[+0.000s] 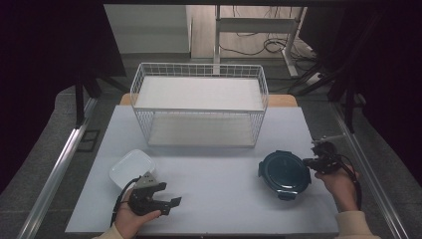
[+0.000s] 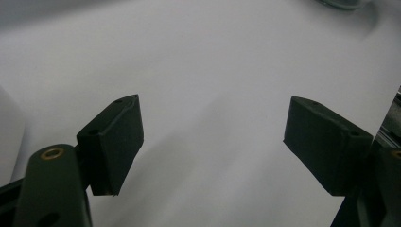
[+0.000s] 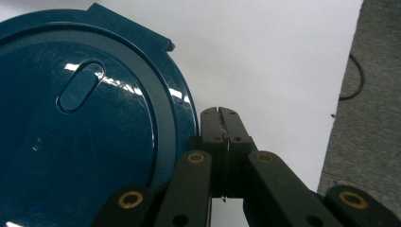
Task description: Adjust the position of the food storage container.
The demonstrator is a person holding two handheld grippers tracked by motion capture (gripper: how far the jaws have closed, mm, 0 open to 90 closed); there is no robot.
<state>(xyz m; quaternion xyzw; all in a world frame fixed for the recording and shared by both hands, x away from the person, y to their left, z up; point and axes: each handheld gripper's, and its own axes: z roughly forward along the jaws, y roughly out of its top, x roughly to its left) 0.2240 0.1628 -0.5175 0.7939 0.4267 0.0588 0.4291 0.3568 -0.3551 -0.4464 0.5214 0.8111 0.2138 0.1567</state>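
A round dark-teal lidded container (image 1: 284, 174) sits right of a white wire basket (image 1: 199, 104), toward the person. The right gripper (image 3: 221, 112), jaws pressed together, rests just beside its rim. The left gripper (image 1: 171, 199), jaws spread, hovers near a white dish (image 1: 130, 167).

The pale table (image 1: 219, 189) bears a wire basket (image 1: 199, 104), white container (image 1: 130, 167) and teal lidded container (image 1: 284, 173).
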